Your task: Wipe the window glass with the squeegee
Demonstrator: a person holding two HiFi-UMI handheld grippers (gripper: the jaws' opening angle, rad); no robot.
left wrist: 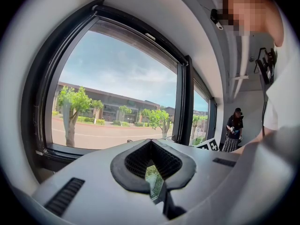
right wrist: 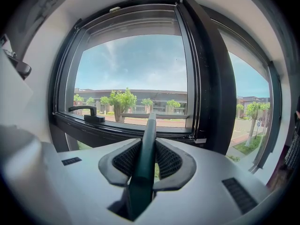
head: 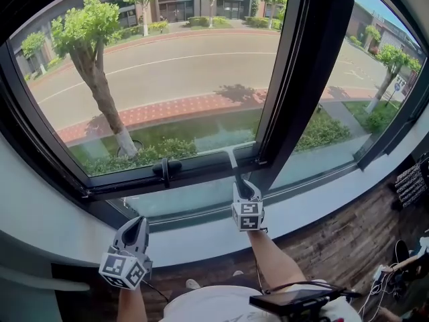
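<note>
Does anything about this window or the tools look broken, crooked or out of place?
Nothing stands out. The squeegee sits straight in the right gripper, blade level near the lower edge of the glass; the window handle lies flat; the left gripper is empty.

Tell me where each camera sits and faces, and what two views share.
Head view: on the head, steeply down at the window; shows left forearm, right forearm, left gripper, right gripper, squeegee.
Left gripper view: on the left gripper, along its shut, empty jaws toward the window; the person's shirt at right.
Right gripper view: on the right gripper, along jaws shut on the squeegee toward the window; no body.
Shared: head and right gripper views both show squeegee and window handle.
</note>
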